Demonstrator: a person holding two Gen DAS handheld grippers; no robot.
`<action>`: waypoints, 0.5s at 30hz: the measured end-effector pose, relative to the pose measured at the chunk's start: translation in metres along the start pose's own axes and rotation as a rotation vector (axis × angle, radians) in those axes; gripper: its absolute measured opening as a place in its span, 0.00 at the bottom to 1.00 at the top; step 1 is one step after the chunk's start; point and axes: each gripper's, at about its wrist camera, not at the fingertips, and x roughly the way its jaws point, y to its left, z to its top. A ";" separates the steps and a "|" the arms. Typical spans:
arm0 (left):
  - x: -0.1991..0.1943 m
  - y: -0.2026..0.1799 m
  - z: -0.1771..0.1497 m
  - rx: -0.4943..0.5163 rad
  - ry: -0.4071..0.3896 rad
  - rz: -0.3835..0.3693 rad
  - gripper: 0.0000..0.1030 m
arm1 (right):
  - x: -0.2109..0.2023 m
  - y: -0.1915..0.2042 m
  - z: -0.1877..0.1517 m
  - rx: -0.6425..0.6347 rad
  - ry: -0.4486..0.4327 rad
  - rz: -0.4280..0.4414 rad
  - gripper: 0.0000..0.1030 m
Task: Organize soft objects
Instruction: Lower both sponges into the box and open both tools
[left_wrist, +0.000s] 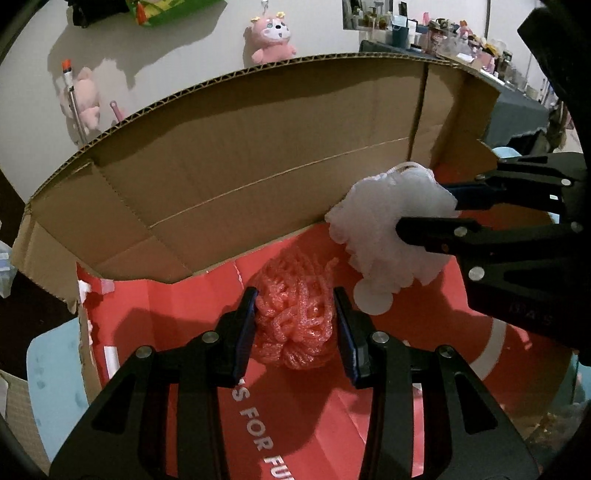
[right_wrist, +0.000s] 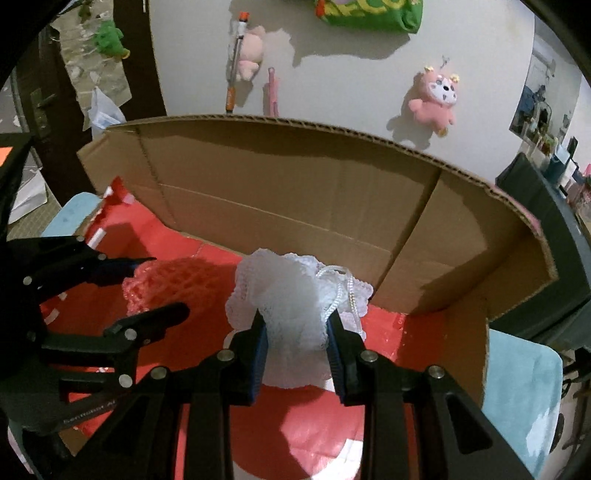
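A pink foam net ball (left_wrist: 295, 314) sits between the two fingers of my left gripper (left_wrist: 295, 310), which is shut on it just above the red floor of a cardboard box (left_wrist: 258, 177). My right gripper (right_wrist: 295, 328) is shut on a white mesh bath pouf (right_wrist: 295, 299) with a white cord, held over the box floor to the right of the pink ball (right_wrist: 166, 284). In the left wrist view the right gripper (left_wrist: 436, 210) and the white pouf (left_wrist: 384, 236) show at the right. In the right wrist view the left gripper (right_wrist: 162, 284) shows at the left.
The box's brown back flap (right_wrist: 295, 184) stands upright behind both objects. Its floor (left_wrist: 295, 424) is red with white lettering. Pink plush toys (left_wrist: 273, 37) hang on the white wall behind. A light blue mat (right_wrist: 524, 387) lies under the box. A cluttered table (left_wrist: 480, 40) stands far right.
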 end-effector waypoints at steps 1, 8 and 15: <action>0.001 0.001 0.001 -0.003 -0.001 0.000 0.38 | 0.003 0.000 0.000 0.001 0.009 0.000 0.32; -0.001 0.002 -0.001 -0.020 -0.007 -0.010 0.40 | 0.007 0.000 -0.001 -0.001 0.021 -0.005 0.39; 0.003 0.005 -0.003 -0.029 0.011 -0.027 0.51 | 0.009 -0.002 -0.002 0.008 0.036 0.001 0.48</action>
